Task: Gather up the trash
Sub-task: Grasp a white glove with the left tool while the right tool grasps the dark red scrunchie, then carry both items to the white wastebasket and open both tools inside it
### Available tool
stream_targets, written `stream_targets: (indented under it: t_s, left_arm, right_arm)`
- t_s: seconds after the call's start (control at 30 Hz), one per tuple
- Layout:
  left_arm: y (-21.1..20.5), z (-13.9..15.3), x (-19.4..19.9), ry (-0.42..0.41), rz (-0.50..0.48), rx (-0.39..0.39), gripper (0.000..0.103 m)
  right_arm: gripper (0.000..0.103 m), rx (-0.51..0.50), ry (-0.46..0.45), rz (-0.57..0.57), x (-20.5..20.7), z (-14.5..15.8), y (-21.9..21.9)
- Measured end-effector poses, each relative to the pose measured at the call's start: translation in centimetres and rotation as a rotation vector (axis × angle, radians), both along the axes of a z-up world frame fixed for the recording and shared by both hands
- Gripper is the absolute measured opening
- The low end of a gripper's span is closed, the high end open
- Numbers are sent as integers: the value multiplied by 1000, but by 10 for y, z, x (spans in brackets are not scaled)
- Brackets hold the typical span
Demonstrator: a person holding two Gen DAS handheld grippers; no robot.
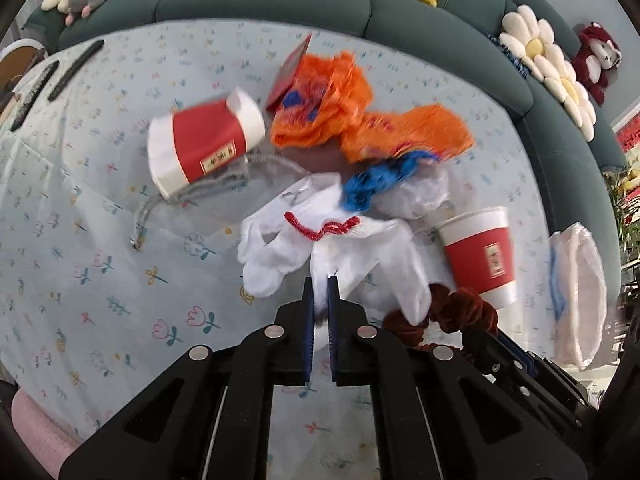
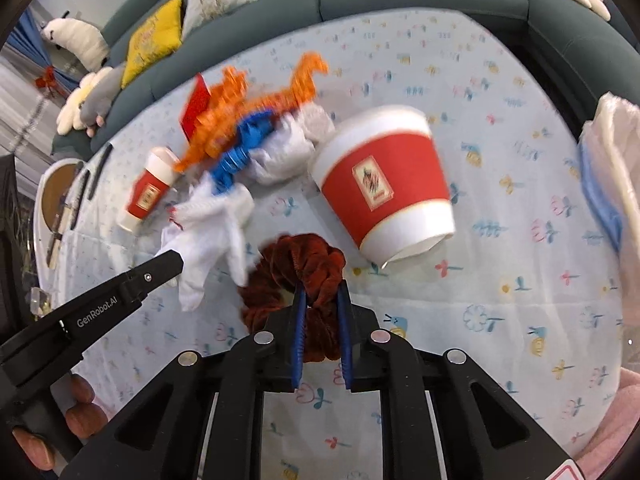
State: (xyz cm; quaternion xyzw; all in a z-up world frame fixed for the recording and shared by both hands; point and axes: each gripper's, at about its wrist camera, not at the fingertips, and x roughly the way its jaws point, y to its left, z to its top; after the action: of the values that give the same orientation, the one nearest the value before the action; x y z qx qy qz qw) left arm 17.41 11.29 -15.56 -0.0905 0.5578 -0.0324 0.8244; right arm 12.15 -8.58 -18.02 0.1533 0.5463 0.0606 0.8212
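Pinching a soft white cotton glove [image 1: 320,252] between my left gripper [image 1: 321,300] fingers, I feel it limp and light, best held by a bunched fold. My right gripper [image 2: 320,300] clamps a squashy rust-brown velvet scrunchie [image 2: 296,276] on the floral tablecloth [image 2: 500,320]. Nearby lie 2 crushable red-banded paper cups [image 2: 384,184]; their labels are unreadable. "GenRobot.AI" marks the left tool.

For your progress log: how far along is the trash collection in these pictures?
Done: nothing visibly collected yet. In hand: left hand-held gripper pinches the white glove; right hand-held gripper grips the brown scrunchie. Left: two red cups and orange wrapper on the table.
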Motion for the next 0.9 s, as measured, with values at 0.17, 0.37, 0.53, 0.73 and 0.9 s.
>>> stream_targets:
  t_s: [0.17, 0.37, 0.53, 0.73, 0.9]
  left_arm:
    - [-17, 41, -7, -70, -20, -5, 5]
    - [-44, 105, -19, -179, -65, -31, 5]
    - [-77, 154, -28, -259, -123, -58, 5]
    - [-126, 199, -46, -347, -208, -66, 5]
    - [-165, 221, -59, -395, -282, -76, 6]
  right_arm:
    - [13, 18, -93, -24, -9, 42, -15]
    - [13, 23, -218, -71, -25, 102, -43]
    - [13, 32, -322, -126, -39, 156, -77]
    - [13, 10, -434, -182, -59, 207, -122]
    - [13, -11, -494, -225, -77, 234, -155]
